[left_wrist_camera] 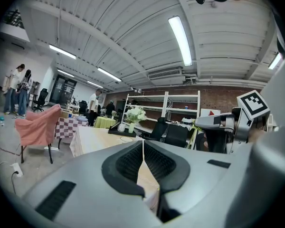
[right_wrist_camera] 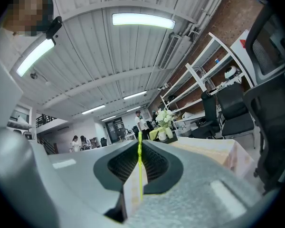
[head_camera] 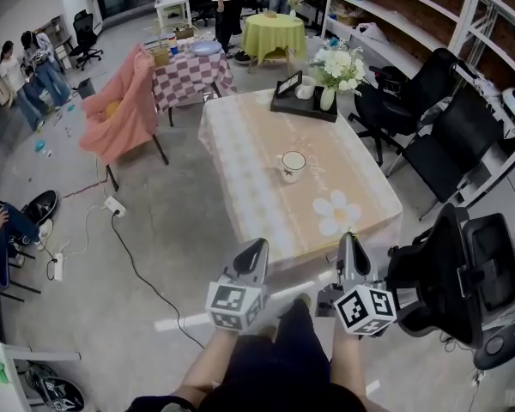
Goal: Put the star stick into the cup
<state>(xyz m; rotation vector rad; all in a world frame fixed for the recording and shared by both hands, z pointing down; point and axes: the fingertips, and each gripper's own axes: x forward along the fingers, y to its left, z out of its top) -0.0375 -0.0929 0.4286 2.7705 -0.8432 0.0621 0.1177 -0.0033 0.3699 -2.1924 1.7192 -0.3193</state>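
**Star stick clamped in right hand-held gripper, cup on surface**

- Right hand-held gripper (right_wrist_camera: 139, 145): jaws clenched on the star stick (right_wrist_camera: 140, 175). It shows as a thin yellow-green rod pinched between the pads, running along the jaw line. Star end can't be made out.
- Left hand-held gripper (left_wrist_camera: 143, 145): jaws closed pad to pad, nothing between them.
- Head view: both grippers sit side by side off the near edge of the surface (head_camera: 257, 157), over the person's lap, tips pointing toward the surface. Neither touches it.
- Cup (head_camera: 293, 166): upright, roughly mid-surface, well apart from both grippers. Inside not readable from here.
- Far edge of the surface: dark tray (head_camera: 285, 106) with small items, and a vase of white flowers (head_camera: 336, 69) at its right end.
- Cloth has a flower print (head_camera: 336, 213) toward the near right corner.
- Off the surface: black office chairs (head_camera: 463, 269) to the right, pink-draped chair (head_camera: 120, 110) to the far left.
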